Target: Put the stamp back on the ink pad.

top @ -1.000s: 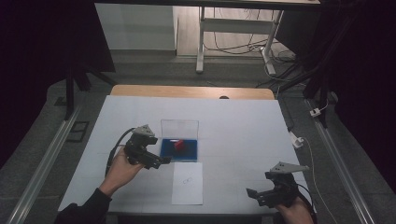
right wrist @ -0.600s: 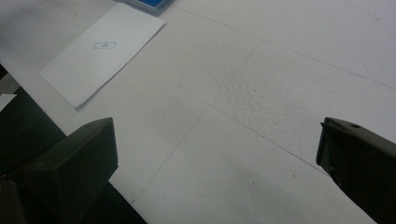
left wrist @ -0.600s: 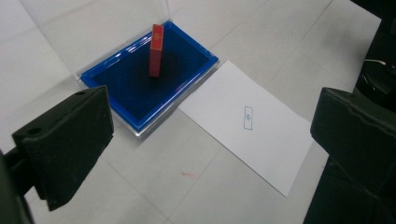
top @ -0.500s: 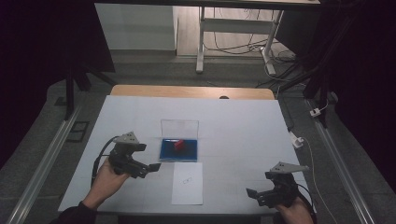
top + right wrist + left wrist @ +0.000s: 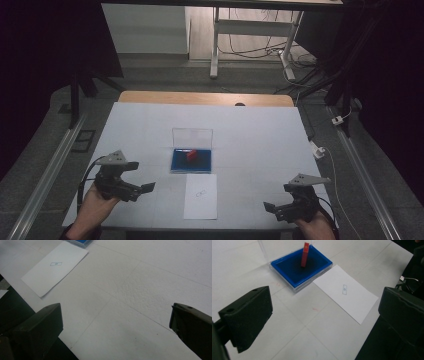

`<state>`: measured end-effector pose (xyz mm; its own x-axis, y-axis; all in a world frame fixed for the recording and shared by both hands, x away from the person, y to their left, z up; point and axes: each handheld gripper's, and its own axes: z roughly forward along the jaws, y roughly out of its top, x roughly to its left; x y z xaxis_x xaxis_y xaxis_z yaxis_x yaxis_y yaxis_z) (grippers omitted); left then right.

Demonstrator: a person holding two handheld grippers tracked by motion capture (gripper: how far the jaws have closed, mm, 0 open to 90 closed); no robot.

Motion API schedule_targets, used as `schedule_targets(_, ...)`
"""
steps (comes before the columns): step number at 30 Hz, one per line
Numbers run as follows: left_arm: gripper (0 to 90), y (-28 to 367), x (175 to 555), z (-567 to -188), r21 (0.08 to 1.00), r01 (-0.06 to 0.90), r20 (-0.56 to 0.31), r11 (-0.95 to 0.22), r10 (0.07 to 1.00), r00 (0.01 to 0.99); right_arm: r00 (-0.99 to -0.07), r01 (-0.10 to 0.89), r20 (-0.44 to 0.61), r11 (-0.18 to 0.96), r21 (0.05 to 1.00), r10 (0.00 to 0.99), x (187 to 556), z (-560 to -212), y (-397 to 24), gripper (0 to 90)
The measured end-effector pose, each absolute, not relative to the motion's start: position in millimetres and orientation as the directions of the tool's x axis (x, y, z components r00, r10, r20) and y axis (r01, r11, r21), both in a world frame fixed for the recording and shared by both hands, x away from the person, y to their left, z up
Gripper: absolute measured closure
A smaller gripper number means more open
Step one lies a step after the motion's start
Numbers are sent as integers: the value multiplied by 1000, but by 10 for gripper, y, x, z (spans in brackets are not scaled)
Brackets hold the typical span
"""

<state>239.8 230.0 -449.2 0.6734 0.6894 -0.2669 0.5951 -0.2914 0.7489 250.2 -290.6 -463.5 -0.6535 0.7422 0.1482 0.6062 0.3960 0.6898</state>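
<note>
Progress: red stamp (image 5: 304, 255) stood upright in the blue ink pad (image 5: 294, 272); paper (image 5: 347, 293) already carried a small printed mark at its middle. Judged late stage, stamp back in the pad and the print made; nothing obviously left but clearing away, though I couldn't confirm.
Stamp place: in the pad, mid tabletop (image 5: 250, 135), clear lid standing open behind it; nothing gripped it.
Pad place: centre of tabletop, just past the far edge of the paper, close to touching.
Paper place: between pad and near edge of tabletop, lay flat, roughly centred.
Left hand-held gripper (image 5: 142, 187): jaws wide apart, held nothing; left gripper view showed bare tabletop between them, with pad and paper beyond.
Left pose: hand (image 5: 95, 205) came in at the near-left corner, hand-held gripper low over the tabletop, jaws pointed right toward the paper, well apart from the pad.
Right hand-held gripper (image 5: 270, 206): jaws wide apart, held nothing; right gripper view showed bare tabletop between them.
Right pose: hand (image 5: 312, 231) at the near-right corner, jaws pointed left toward the paper, near it but not touching.
Contact: neither touched stamp, pad or paper.
</note>
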Motion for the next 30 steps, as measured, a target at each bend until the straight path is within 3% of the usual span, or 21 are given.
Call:
schedule_targets(15, 0, 2676, 2060, -4618, 746, 633, -294, -210, 748, 595, -652, 606, 144, 398, 688, 745, 2502, -4635, -2904, 0)
schedule_targets(30, 0, 2791, 1849, -4770, 675, 684, -199, -276, 825, 529, -650, 606, 139, 399, 688, 747, 2494, -4631, -2894, 0)
